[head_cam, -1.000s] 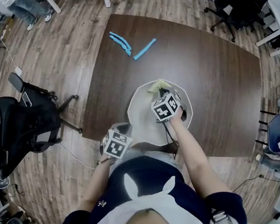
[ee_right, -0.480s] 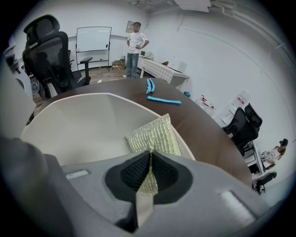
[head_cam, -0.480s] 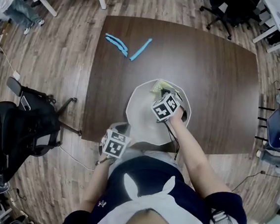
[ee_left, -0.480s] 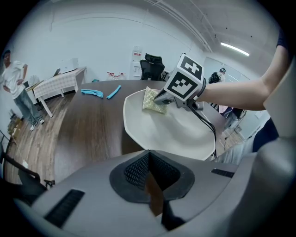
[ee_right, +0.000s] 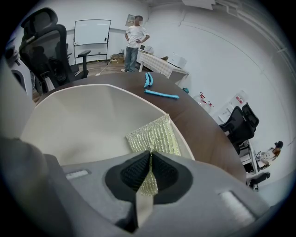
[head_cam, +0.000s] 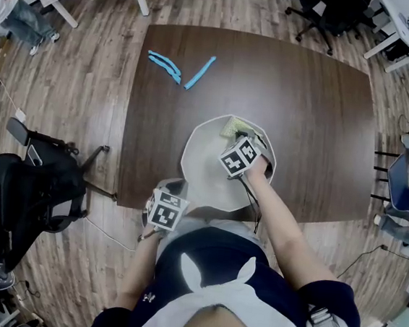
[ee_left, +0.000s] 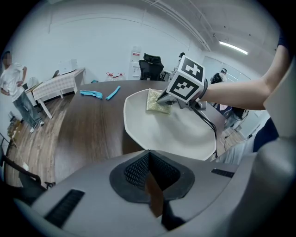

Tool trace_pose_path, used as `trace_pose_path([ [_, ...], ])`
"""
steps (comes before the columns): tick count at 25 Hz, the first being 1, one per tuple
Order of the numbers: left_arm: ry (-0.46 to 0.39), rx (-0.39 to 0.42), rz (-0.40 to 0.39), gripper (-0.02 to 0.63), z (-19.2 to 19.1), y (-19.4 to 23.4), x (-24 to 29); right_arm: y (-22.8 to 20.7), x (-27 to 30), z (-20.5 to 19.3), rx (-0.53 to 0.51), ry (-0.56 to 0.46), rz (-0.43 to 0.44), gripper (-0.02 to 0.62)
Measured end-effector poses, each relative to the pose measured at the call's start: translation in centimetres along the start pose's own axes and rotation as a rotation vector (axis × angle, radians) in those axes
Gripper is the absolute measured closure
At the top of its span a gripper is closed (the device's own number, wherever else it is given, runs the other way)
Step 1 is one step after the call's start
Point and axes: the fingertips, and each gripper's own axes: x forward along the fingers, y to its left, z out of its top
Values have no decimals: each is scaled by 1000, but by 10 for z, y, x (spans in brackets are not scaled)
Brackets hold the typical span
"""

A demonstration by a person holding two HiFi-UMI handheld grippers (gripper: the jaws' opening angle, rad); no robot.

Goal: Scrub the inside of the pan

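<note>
A white pan (head_cam: 205,168) sits near the front edge of the dark brown table (head_cam: 304,111). My right gripper (head_cam: 235,135) reaches into the pan's far side and is shut on a yellow-green scrubbing pad (head_cam: 231,128). In the right gripper view the pad (ee_right: 152,135) lies against the pan's inner wall (ee_right: 78,125), pinched between the jaws of my right gripper (ee_right: 150,155). My left gripper (head_cam: 178,190) is at the pan's near-left edge. In the left gripper view the left gripper (ee_left: 148,154) has its jaws closed where the pan's rim (ee_left: 134,141) meets them.
Two light blue tools (head_cam: 165,66) (head_cam: 199,72) lie at the table's far left. A black office chair (head_cam: 35,185) stands on the wood floor to the left. More chairs and tables ring the room, and a person (ee_right: 135,39) stands far off.
My right gripper has shifted slightly with the pad along the pan's far side. The left gripper and the pan have stayed where they were.
</note>
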Motion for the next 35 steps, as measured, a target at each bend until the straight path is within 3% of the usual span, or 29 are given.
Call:
trace_pose_path([
  [13, -1, 12, 0, 601, -3, 0, 0, 0, -6, -19, -20, 81, 7, 581],
  [23, -4, 26, -2, 601, -2, 0, -1, 0, -11, -35, -101, 144, -26, 581],
  [35, -12, 29, -5, 601, -2, 1, -1, 3, -12, -53, -150, 247, -6, 581],
])
